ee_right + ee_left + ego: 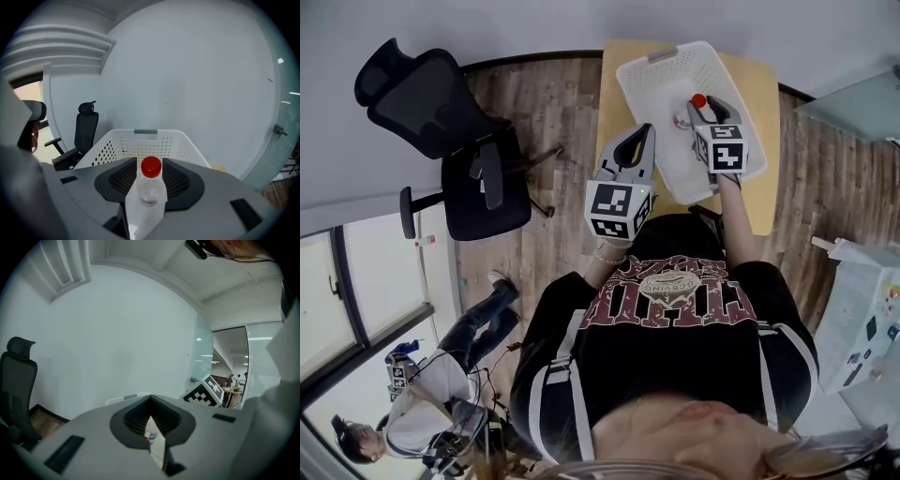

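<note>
My right gripper (pixel 710 105) hangs over a white perforated basket (pixel 639 92) and is shut on a clear plastic bottle with a red cap (pixel 698 100). In the right gripper view the bottle (pixel 150 183) stands upright between the jaws of the right gripper (pixel 150 190), with the basket (pixel 146 141) just beyond. My left gripper (pixel 645 131) is held at the basket's left rim, fingers together at the tips. In the left gripper view only a narrow slit shows between the jaws of the left gripper (pixel 152 427). A white sliver with a red-blue label shows through it.
The basket sits on a light wooden table (pixel 614 94) against a white wall. A black office chair (pixel 459 141) stands on the wood floor to the left. Another person sits at lower left (pixel 441 384). White boxes (pixel 862 319) are at the right.
</note>
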`<state>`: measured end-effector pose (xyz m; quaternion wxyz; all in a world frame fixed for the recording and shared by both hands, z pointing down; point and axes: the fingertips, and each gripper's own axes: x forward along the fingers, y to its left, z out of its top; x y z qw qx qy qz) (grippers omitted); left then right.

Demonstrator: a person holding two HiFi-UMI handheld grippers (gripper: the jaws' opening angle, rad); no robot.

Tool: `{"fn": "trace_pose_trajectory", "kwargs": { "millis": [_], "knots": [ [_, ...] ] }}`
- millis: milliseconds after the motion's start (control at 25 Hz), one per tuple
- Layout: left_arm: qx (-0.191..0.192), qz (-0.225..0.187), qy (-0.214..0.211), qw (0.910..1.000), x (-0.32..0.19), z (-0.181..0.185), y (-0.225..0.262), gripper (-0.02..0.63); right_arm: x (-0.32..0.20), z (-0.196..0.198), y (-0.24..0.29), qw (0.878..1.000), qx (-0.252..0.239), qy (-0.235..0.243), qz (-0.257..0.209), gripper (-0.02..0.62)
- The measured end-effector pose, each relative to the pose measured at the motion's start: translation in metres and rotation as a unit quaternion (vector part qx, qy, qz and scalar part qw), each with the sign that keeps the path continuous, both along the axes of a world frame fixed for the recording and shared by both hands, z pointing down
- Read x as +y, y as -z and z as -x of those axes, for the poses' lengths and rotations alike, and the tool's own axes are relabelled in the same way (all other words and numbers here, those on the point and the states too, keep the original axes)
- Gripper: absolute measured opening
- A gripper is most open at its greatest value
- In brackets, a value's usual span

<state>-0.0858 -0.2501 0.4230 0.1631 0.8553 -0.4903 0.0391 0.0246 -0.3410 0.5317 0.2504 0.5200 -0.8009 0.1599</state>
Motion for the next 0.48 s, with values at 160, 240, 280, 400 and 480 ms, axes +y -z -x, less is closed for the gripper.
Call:
{"fn": "trace_pose_trajectory", "kwargs": {
  "millis": [160, 240, 280, 400, 480],
  "knots": [
    [0.0, 0.001, 0.005, 1.0, -0.001, 0.003, 0.001, 0.046, -0.004, 0.0, -0.008, 1.0, 0.004, -0.001, 0.011, 0.164],
    [-0.001, 0.002, 0.006, 1.0, -0.002, 0.004, 0.0, 0.047, -0.006, -0.001, -0.012, 1.0, 0.006, -0.003, 0.014, 0.164],
    [-0.001, 0.003, 0.006, 1.0, -0.002, 0.004, 0.0, 0.046, -0.007, -0.001, -0.014, 1.0, 0.006, -0.004, 0.016, 0.164],
    [-0.003, 0.004, 0.008, 1.0, -0.003, 0.004, -0.002, 0.046, -0.009, -0.002, -0.018, 1.0, 0.004, -0.006, 0.019, 0.164],
    [-0.003, 0.005, 0.009, 0.9999, -0.003, 0.005, -0.003, 0.046, -0.01, -0.003, -0.021, 1.0, 0.003, -0.007, 0.019, 0.164]
  ]
}}
